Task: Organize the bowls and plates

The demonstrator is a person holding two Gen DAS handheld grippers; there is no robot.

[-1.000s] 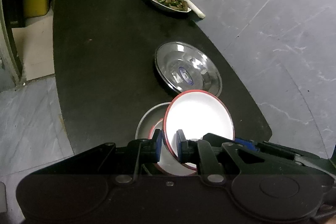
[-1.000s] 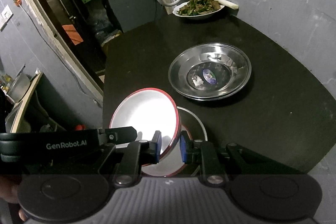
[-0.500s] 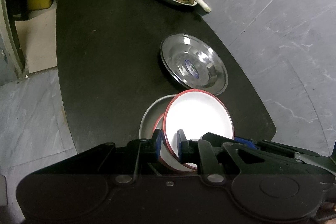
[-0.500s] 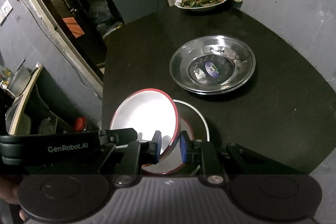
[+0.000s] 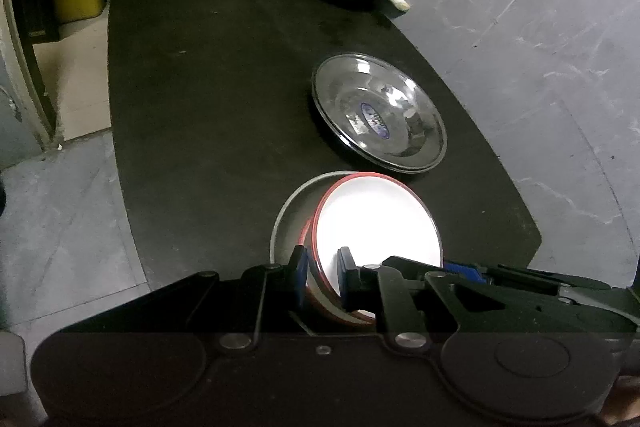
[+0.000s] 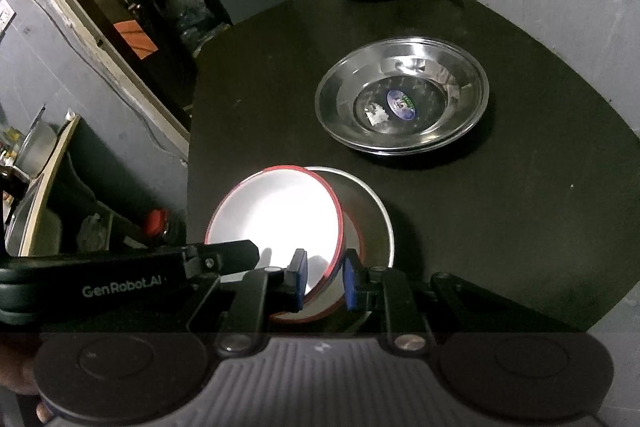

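Grippers both clamped on white red-rimmed bowl [image 5: 376, 223]: left gripper [image 5: 323, 277], right gripper [image 6: 323, 279] (opposite rims); lower level, centred into grey metal bowl [image 6: 372, 223].

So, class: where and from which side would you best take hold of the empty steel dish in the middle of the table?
Grip the steel dish by its thin flared rim on the near edge, coming down from the side of the red-rimmed bowl. The wall is shallow and sloping, so only the rim offers a pinch; one pad inside, one under the lip.
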